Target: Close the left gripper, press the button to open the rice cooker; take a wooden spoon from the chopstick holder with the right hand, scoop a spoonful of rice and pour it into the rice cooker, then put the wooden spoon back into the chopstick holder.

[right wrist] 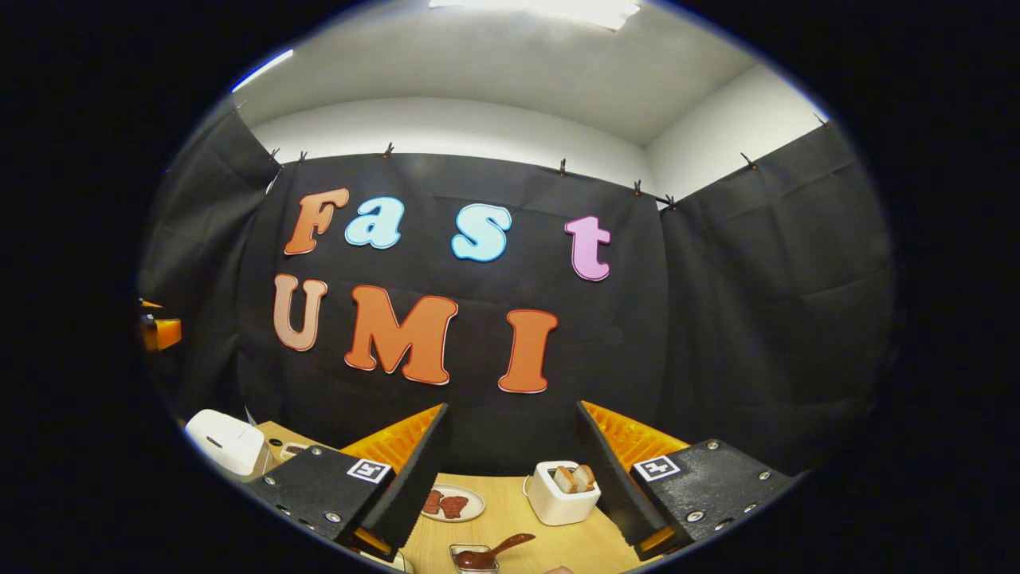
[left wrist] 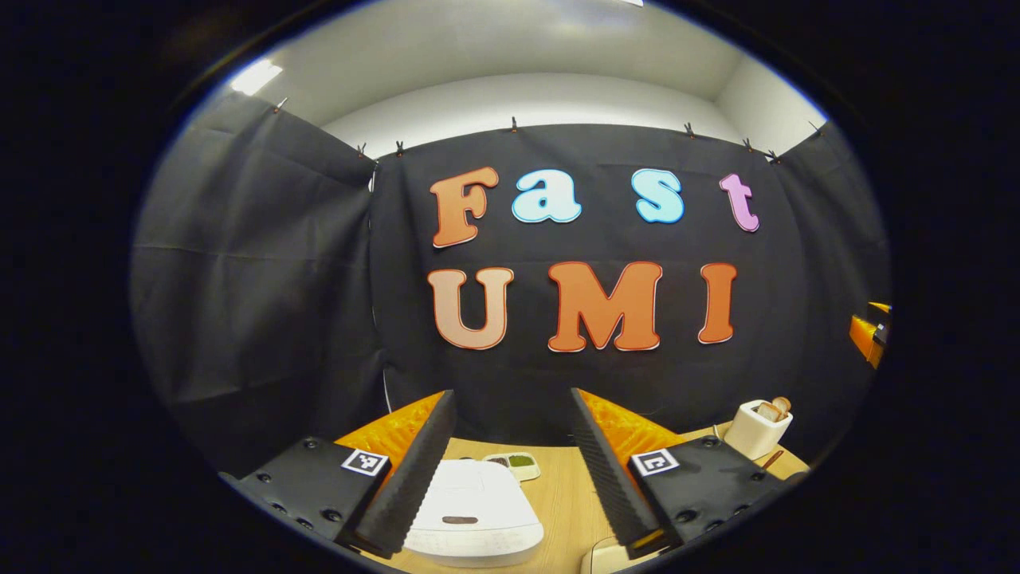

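The white rice cooker (left wrist: 470,514) sits on the wooden table just below my left gripper (left wrist: 511,395), lid down, a dark button (left wrist: 460,520) on its front. This gripper is open and holds nothing. The white chopstick holder (left wrist: 757,428) stands far right with wooden utensil tops poking out. In the right gripper view the chopstick holder (right wrist: 562,493) stands close, between the fingers of my right gripper (right wrist: 512,406), which is open and apart from it. The rice cooker (right wrist: 225,442) lies far left there.
A small dish with green contents (left wrist: 514,464) sits behind the cooker. A plate of reddish food (right wrist: 453,504) and a small clear container with a dark spoon (right wrist: 488,552) lie near the holder. The other gripper (left wrist: 871,333) hangs at the right edge.
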A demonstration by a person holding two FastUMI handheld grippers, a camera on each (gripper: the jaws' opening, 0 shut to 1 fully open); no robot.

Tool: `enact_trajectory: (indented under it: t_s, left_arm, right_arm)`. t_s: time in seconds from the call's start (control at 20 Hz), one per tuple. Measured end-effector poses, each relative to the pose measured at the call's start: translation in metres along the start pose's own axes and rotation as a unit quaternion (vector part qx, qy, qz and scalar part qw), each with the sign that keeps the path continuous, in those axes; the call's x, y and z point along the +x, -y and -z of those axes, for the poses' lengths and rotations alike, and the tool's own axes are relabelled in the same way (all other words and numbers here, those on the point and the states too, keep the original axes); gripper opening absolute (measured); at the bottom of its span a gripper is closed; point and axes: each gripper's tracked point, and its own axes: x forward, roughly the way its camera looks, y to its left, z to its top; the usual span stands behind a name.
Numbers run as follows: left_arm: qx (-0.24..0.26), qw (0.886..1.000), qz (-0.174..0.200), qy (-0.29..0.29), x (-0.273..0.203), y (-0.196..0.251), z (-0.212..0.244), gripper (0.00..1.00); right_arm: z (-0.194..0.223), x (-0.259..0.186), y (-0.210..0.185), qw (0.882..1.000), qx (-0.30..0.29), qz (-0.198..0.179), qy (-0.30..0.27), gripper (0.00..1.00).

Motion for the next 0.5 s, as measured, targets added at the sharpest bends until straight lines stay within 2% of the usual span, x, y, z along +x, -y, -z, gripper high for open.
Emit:
enact_trajectory:
  t_s: [0.05, 0.2, 0.25, 0.5]
  left_arm:
    - [-0.004, 1.000, 0.009, -0.002, 0.002, 0.003, 0.000, 0.66]
    - [-0.018, 0.999, -0.028, -0.021, 0.004, -0.017, 0.002, 0.22]
    - [-0.028, 0.999, -0.027, -0.033, 0.013, -0.019, 0.008, 0.08]
    - [-0.064, 0.988, -0.029, -0.140, 0.035, -0.033, 0.054, 0.05]
  right_arm:
    - [0.002, 0.000, 0.001, 1.000, -0.001, 0.002, -0.004, 0.95]
    - [0.006, 0.000, 0.001, 1.000, -0.003, 0.004, -0.012, 0.95]
    - [0.007, -0.001, 0.003, 1.000, -0.005, 0.005, -0.013, 0.95]
    - [0.018, -0.006, 0.012, 0.999, -0.008, 0.017, -0.027, 0.95]
